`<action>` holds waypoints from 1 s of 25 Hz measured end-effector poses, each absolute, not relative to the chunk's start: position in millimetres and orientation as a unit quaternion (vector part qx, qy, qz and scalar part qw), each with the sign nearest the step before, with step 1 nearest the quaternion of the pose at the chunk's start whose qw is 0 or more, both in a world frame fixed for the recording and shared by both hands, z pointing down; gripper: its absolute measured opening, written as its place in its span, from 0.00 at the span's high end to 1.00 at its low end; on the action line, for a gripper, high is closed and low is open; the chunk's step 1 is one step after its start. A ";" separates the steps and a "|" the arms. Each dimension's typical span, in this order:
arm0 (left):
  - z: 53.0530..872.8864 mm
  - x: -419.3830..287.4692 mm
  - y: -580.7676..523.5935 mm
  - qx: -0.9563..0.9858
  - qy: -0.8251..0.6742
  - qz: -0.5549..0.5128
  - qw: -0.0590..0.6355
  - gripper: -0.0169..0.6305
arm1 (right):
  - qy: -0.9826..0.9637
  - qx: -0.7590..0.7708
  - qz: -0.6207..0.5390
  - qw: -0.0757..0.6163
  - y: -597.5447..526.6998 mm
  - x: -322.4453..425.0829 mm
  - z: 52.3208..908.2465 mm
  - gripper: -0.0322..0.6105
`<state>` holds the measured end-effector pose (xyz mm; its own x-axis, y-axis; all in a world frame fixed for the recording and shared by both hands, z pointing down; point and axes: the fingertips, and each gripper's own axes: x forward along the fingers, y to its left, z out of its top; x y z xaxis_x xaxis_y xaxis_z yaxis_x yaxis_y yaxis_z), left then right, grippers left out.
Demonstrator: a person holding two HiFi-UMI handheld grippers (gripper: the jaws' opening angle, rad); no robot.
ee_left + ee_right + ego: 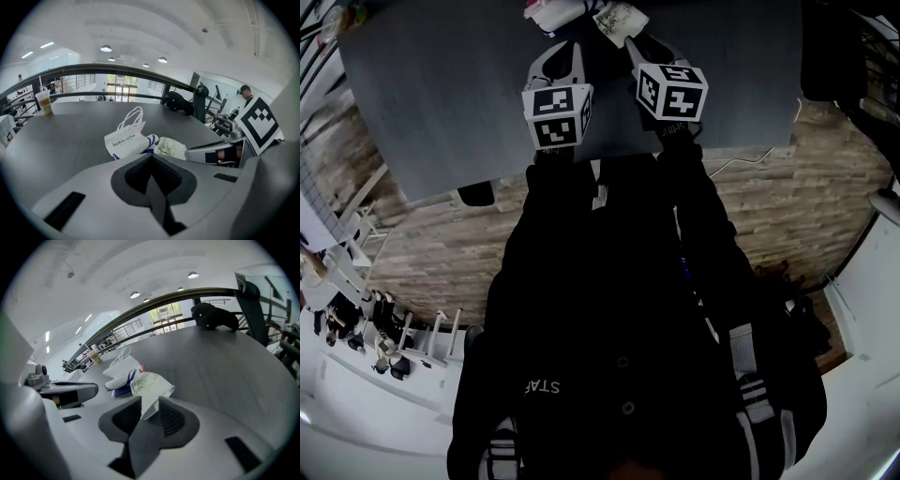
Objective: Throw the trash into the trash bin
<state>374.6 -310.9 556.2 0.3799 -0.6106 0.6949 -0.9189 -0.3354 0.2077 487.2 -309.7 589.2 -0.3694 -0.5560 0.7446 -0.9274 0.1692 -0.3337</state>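
Note:
On the dark grey table (441, 94) lie a white paper bag with handles (124, 139) and, just right of it, a crumpled white paper (169, 147). In the head view the bag (553, 11) and the paper (619, 19) sit at the far edge of the picture, just beyond both grippers. My left gripper (152, 157) is shut with nothing in it, a little short of the bag. A corner of the crumpled paper (151, 383) is pinched between the pads of my right gripper (150, 401). No trash bin is in view.
A cup with an orange drink (44, 102) stands far left on the table. A black object (213, 317) rests at the table's far side by a railing (117, 70). Wood flooring (787, 206) borders the table's near edge.

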 end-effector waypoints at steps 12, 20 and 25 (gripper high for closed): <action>560.1 375.0 -310.4 0.768 -0.499 0.262 0.303 0.97 | -0.708 0.507 0.454 0.187 -316.8 488.4 603.9 0.76; 557.1 364.8 -310.8 0.763 -0.509 0.259 0.303 0.97 | -0.712 0.502 0.464 0.161 -319.4 478.5 595.5 0.87; 552.5 364.4 -308.6 0.762 -0.512 0.256 0.302 0.97 | -0.721 0.501 0.457 0.145 -316.0 475.3 584.6 0.91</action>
<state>364.4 -308.6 552.5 0.3440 -0.6270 0.6990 -0.9355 -0.2930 0.1976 475.3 -316.0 584.6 -0.4572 -0.5897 0.6658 -0.8538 0.0814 -0.5142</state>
